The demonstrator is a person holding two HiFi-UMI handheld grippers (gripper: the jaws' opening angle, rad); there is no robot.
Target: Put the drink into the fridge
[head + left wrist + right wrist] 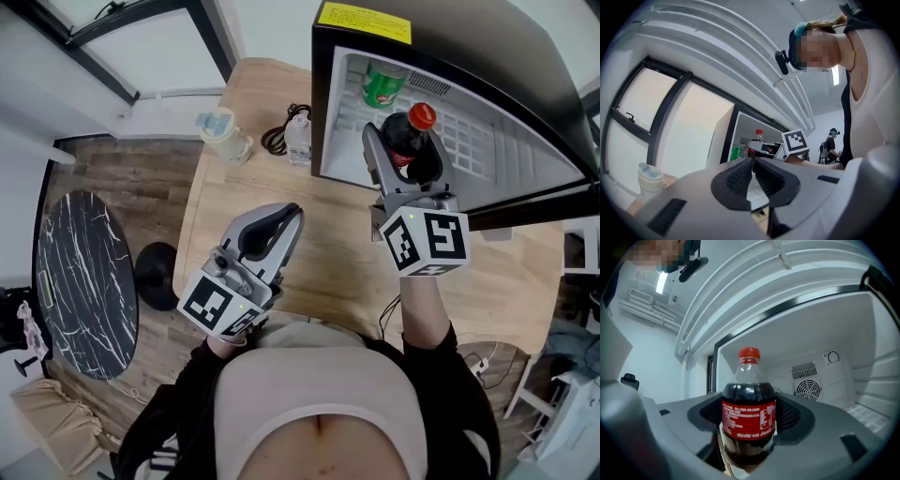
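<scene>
The right hand-held gripper (pixel 404 161) is pinching the cola (pixel 749 411) by its sides, low on the red label. The cola stands straight up, red cap on top. It is right at the open front of the fridge (pixel 487 47). The back of the fridge is straight ahead of it, so I think a push forward is what comes next.

The left hand-held gripper (pixel 752 166) is pressed together with nothing in it. It hangs over the worktop (pixel 319 253), farther from the fridge than the right one.

Count: two hand-held grippers, one fridge and one cola. There is one green bottle (pixel 382 84) deep in the fridge. One small clear bottle (pixel 298 141) and one jug (pixel 225 136) stand outside the fridge.
</scene>
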